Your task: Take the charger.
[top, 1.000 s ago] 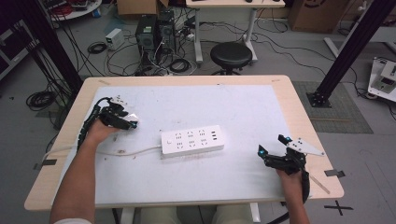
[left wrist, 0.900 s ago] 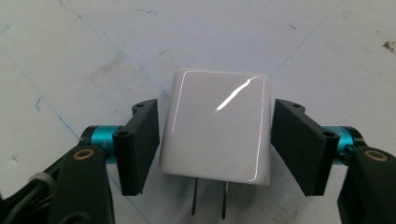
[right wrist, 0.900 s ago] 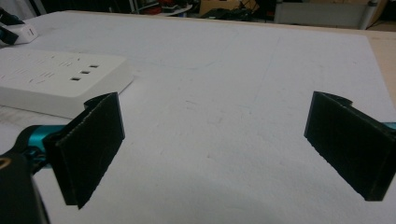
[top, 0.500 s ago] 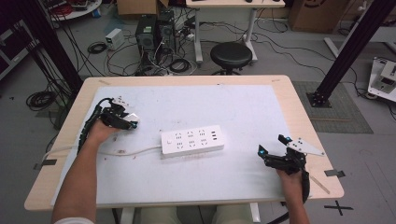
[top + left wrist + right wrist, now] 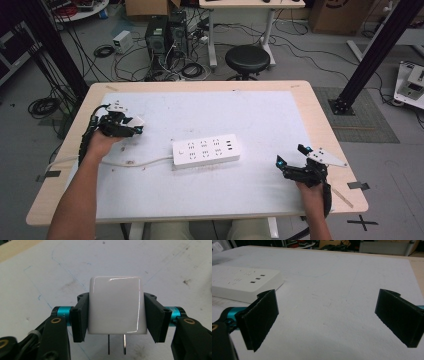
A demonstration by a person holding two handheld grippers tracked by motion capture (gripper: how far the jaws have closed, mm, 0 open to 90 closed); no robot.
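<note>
left tongs point(image 5: 115, 315) newly clamped on white plug point(image 5: 115, 306), perhaps slightly raised

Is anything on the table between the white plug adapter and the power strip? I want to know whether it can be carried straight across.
Nothing visible: the left gripper grips the plug adapter, and bare mat lies before the power strip.

Lab: floor cables point(image 5: 165, 65), computer towers point(image 5: 162, 37)

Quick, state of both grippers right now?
Left gripper: jaws just closed, now shut on the white plug adapter, prongs pointing down.
Right gripper: open, nothing between its jaws, near the power strip.
</note>
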